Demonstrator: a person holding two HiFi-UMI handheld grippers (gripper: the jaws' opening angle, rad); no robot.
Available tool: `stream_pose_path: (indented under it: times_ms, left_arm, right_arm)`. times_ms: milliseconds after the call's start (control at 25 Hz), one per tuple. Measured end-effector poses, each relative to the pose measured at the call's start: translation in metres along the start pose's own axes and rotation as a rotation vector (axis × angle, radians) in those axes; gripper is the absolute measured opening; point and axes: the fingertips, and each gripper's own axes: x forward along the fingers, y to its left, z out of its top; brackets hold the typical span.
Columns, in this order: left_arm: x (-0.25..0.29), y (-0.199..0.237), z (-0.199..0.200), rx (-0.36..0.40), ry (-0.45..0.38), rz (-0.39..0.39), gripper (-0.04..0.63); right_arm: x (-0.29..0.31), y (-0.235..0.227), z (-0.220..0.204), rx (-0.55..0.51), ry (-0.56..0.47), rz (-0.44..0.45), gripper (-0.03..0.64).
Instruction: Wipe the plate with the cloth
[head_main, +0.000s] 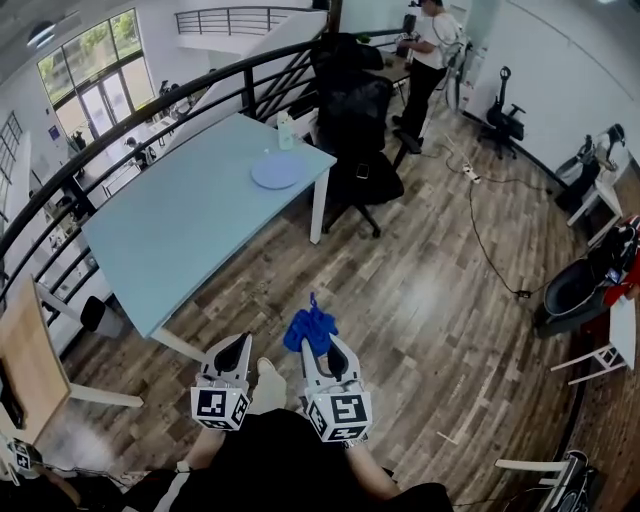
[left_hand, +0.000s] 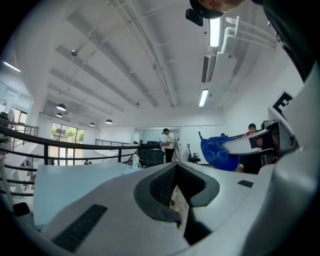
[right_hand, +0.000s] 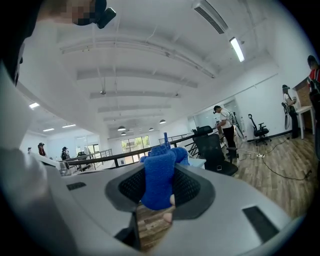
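Head view looked down on a pale blue table (head_main: 190, 235) that stood on a wooden floor (head_main: 430, 300) beside a dark railing (head_main: 120, 130). The round blue plate (head_main: 277, 170) lay on the table near its far end, with nothing touching it, and a small clear bottle (head_main: 286, 130) stood just beyond it at the table's far edge. A black office chair (head_main: 360, 130) sat close against that same far end of the table, and a person (head_main: 425, 55) in a white top stood farther off past the chair. Both grippers were held low over the floor, well apart from the table and off its near corner. The right gripper (head_main: 328, 350) was clenched on the blue cloth (head_main: 310, 328). In the right gripper view the cloth was pinched between the dark pads (right_hand: 186, 187), with a bunched wad rising above the jaws toward the table side. The left gripper (head_main: 233, 347) hung just beside the right one, on the side nearer the table. In the left gripper view its jaws were drawn together with nothing between them, only a thin strip of floor showing in the slit. That view also caught the cloth bulging from the other gripper, off to the side away from the table. The cloth was far from the plate, with most of the tabletop lying between them.
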Motion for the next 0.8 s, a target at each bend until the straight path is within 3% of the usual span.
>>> stream_pose_path:
  times_ms: [800]
  left_arm:
    - [0.117,0.015,-0.016,-0.023,0.016,-0.045,0.000]
  right_arm:
    - [0.086,-0.062,0.003,-0.001,0.035,-0.037,0.120]
